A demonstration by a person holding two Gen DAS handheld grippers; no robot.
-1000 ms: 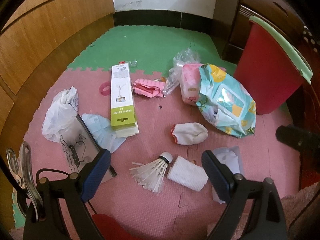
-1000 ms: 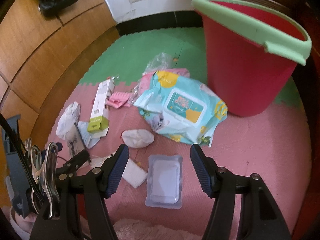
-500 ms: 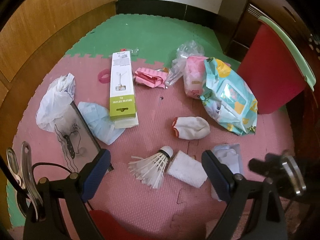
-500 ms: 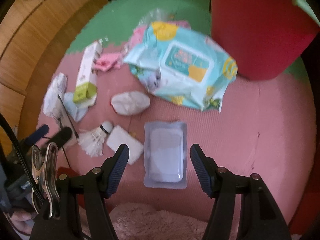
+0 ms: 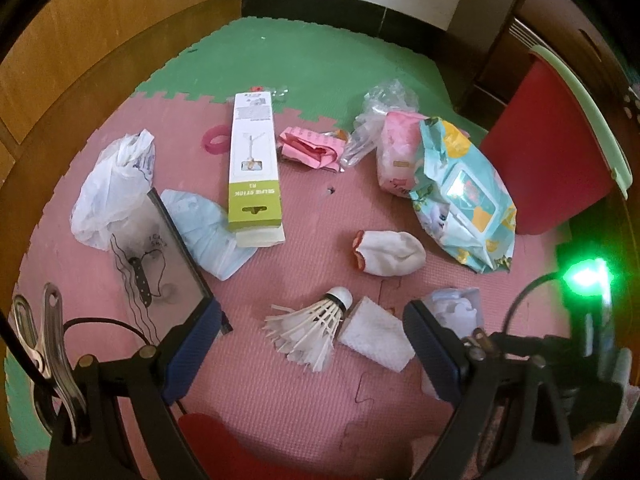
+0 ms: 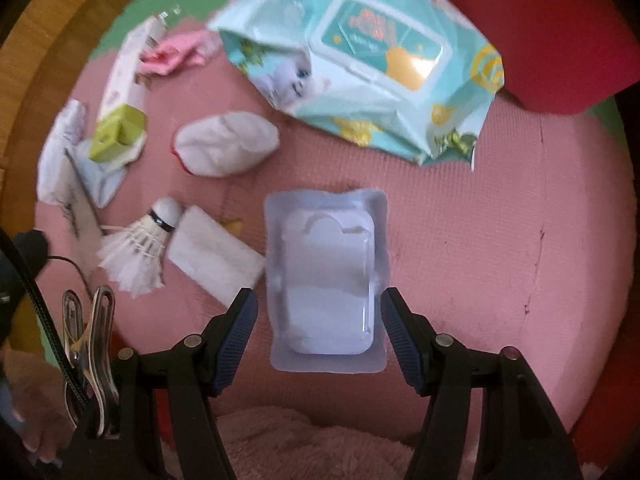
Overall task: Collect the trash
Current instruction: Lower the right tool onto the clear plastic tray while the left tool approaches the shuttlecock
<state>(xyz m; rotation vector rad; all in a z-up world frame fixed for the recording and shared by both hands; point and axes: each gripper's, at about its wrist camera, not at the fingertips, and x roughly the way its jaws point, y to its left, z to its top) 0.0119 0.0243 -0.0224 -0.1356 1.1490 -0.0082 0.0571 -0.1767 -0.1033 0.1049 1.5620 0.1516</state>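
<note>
Right wrist view has the right gripper [image 6: 316,332] spread wide around the clear plastic blister tray [image 6: 327,285] at lower centre on the pink floor mat [image 6: 500,248], so I'd guess it's mid-approach and next needs to drop, squeeze the tray, then carry it to the red bin [image 6: 552,28] upper right.

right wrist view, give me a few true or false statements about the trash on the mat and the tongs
1. The right tongs are open, with the clear plastic blister tray lying between their fingers. True.
2. The shuttlecock is inside the red bucket. False: it lies on the pink mat, beside a white folded tissue.
3. The wet wipes pack lies on the mat next to the bucket. True.
4. The right tongs are shut on the white sock. False: the sock lies free on the mat, beyond the fingers.
5. The left tongs hold the selfie stick box. False: they are open and empty; the box lies further off.
</note>
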